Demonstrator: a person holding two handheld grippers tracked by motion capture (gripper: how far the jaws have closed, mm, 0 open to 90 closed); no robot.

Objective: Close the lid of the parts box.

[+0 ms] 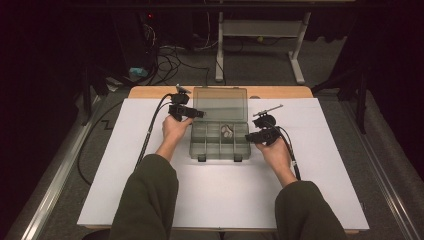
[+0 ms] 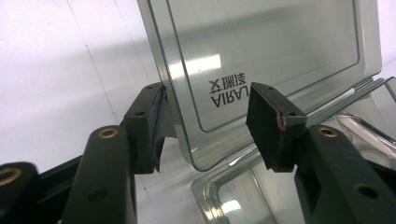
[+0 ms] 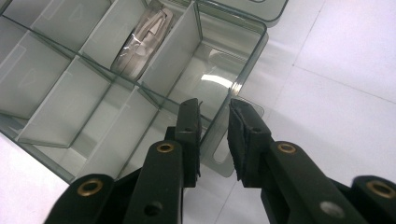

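At the near edge of the table: two green sleeves come in, each hand carrying a set of tongs; white sheet (image 1: 225, 195) covers the table (image 1: 150, 92) almost to its edges.
Right gripper (image 3: 212, 109): at the box's near right corner, jaws narrow, straddling the right wall, one jaw inside the compartment. A gap shows on either side of the wall, so no bite.
Compartment box (image 3: 243, 74): clear grey plastic, mid-sheet, towards the far edge; open, most cells bare.
Pale roll (image 3: 140, 44): lying in a far-row cell, third from the left in the high view.
Left gripper (image 2: 208, 100): at the lid's left corner, jaws half wide. One pad lies against the lid's edge and the other stands clear of the face, so nothing is clamped.
Lid (image 2: 261, 42): standing up from the far hinge, tilted back.
Risk, lid: with one pad bearing, it may slip free and drop onto the right jaw inside the cell.
Risk, box: unclamped, it may skid across the sheet if the lid is pushed.
Risk, roll: a jolt could tip it out.
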